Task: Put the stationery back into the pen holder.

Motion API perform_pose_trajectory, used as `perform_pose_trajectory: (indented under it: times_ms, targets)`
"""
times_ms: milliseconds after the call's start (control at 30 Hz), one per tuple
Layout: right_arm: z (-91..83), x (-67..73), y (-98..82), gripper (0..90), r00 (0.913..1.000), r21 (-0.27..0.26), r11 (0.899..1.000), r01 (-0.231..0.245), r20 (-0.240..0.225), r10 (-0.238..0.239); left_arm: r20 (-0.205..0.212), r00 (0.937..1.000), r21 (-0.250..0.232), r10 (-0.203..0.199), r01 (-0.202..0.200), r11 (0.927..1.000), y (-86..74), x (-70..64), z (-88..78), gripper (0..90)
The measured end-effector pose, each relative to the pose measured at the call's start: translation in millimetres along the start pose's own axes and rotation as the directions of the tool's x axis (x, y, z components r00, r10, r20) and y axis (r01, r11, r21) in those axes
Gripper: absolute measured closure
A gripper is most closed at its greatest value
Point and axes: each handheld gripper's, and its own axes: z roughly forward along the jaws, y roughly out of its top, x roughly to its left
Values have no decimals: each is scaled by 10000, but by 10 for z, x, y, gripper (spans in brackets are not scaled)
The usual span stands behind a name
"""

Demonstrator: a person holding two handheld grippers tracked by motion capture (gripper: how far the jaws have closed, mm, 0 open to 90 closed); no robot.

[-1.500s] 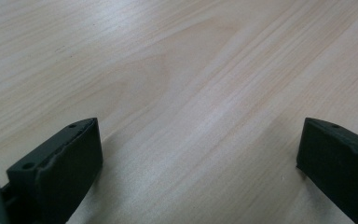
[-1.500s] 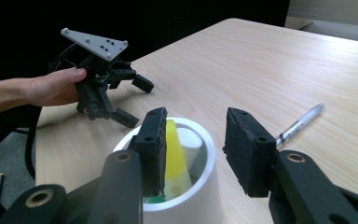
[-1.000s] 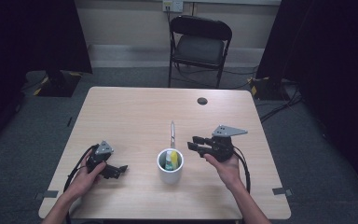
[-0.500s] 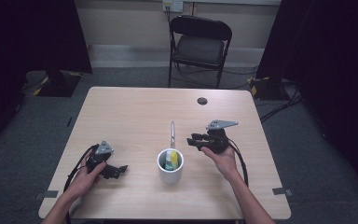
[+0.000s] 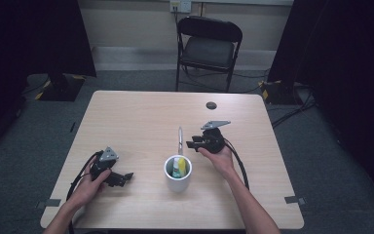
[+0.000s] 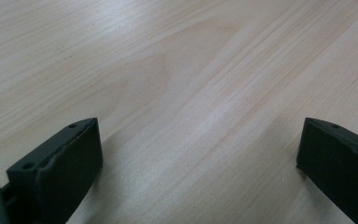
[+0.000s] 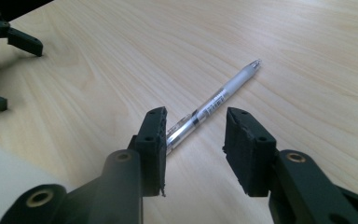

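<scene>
A clear pen (image 5: 179, 139) with a grey barrel lies flat on the wooden table (image 5: 141, 112), just behind a white cup (image 5: 177, 181) that holds a yellow and green item (image 5: 177, 167). My right gripper (image 5: 191, 144) is low at the pen's right side. In the right gripper view its jaws (image 7: 196, 114) stand apart over the near end of the pen (image 7: 223, 93) without pressing on it; they have just been opening. My left gripper (image 5: 124, 178) rests at the table's front left, open (image 6: 198, 140) over bare wood. It appears far off in the right gripper view (image 7: 9, 70).
A small black disc (image 5: 211, 105) lies near the table's far edge. A black folding chair (image 5: 208, 46) stands beyond the table. The cup's white wall (image 7: 9, 172) is close at the right gripper's lower left. Cables trail from both grippers.
My right gripper has moved left and down towards the pen, ending beside it. My left gripper has stayed where it was.
</scene>
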Motion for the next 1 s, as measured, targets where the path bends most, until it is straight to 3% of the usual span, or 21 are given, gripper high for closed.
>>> perform_pose_trajectory:
  times_ms: [100,233,700,933,1000]
  targets:
    - [123,-13,-3,530,9999,147,9998,-143,-33,144,1,10000,7,5,-5,10000,0,0,-1,0]
    - [254,19,-21,469,9999,384,9992,55,110,-59,0,10000,4,3,-3,10000,0,0,0,0]
    - [491,53,8,461,9994,647,9979,-19,340,-3,-10,10000,-12,-1,1,10000,-1,-1,1,0]
    - [537,21,-36,461,9963,948,9955,68,851,-149,-11,10000,-13,-3,3,10000,-1,-1,1,0]
    - [529,-1,-46,463,9962,902,9959,-81,875,2,-12,10000,-12,-1,1,10000,-1,-1,1,0]
